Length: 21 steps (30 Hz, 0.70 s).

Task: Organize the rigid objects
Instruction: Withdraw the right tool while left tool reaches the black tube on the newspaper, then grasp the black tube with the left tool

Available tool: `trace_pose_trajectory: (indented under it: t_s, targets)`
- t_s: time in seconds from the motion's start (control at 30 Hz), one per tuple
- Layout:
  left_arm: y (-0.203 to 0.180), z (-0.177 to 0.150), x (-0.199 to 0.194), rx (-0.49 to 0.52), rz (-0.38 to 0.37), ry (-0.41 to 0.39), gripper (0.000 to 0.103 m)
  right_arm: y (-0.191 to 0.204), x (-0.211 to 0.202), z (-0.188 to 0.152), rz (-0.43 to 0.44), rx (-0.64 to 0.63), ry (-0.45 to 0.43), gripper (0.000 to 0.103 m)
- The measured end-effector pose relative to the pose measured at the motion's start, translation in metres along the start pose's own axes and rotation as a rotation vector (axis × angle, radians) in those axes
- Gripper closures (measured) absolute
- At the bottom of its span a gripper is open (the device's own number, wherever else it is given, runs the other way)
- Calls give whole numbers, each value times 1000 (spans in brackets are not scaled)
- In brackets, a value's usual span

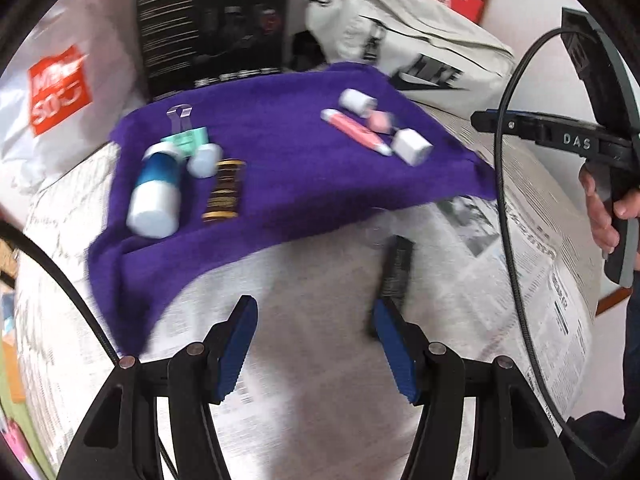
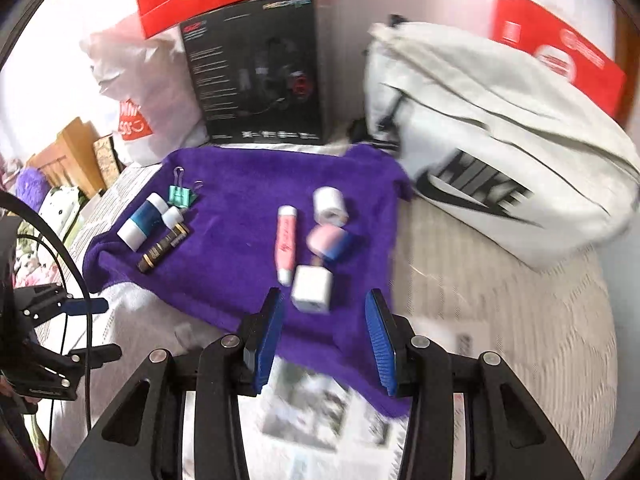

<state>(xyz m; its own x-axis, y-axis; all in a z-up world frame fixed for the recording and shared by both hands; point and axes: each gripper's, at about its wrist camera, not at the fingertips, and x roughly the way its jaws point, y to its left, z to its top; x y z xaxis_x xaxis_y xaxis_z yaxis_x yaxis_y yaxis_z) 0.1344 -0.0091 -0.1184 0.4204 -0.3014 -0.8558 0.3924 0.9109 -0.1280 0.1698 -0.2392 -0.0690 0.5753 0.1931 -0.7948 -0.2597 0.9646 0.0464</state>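
A purple towel [image 1: 280, 168] [image 2: 240, 208] lies on newspaper. On its left side are a blue-and-white bottle [image 1: 156, 188] [image 2: 142, 222], a small white cap [image 1: 204, 160], a green binder clip [image 1: 186, 136] [image 2: 182, 194] and a dark tube [image 1: 225, 190] [image 2: 164, 248]. On its right side are a pink tube [image 1: 356, 130] [image 2: 286, 244], a white roll [image 2: 329, 205], a pink-and-blue piece [image 2: 330, 242] and a white cube [image 1: 412, 146] [image 2: 313, 288]. A black comb-like piece [image 1: 396, 272] lies on the newspaper just ahead of my open left gripper [image 1: 314, 340]. My open right gripper [image 2: 324, 332] is just short of the cube.
A white Nike bag [image 2: 500, 160] stands right of the towel. A black box [image 2: 256, 68], a white plastic bag [image 2: 152, 92] and red boxes [image 2: 556, 56] stand behind. The right gripper's handle and hand [image 1: 600, 152] show at the right of the left wrist view.
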Motion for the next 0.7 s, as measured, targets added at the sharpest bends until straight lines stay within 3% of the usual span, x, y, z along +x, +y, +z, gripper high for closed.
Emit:
trace_pose_trajectory:
  t_s: [0.2, 0.47, 0.53, 0.57, 0.67, 0.7]
  targets:
    - [-29, 4, 26, 69, -4, 39, 44, -22, -18, -24, -18, 51, 8, 61]
    - [-47, 7, 39, 156, 47, 69, 46, -39, -36, -51, -21, 88, 3, 61]
    - [-48, 7, 39, 156, 39, 73, 52, -42, -36, -55, -16, 99, 7, 61]
    - [-47, 8, 39, 149, 44, 70, 62, -42, -36, -57, -14, 99, 11, 61]
    - [-45, 9, 40, 136, 13, 81, 78, -40, -35, -63, -11, 87, 21, 61]
    - [-45, 9, 40, 137, 10, 84, 79, -39, -35, -64, -9, 85, 22, 61]
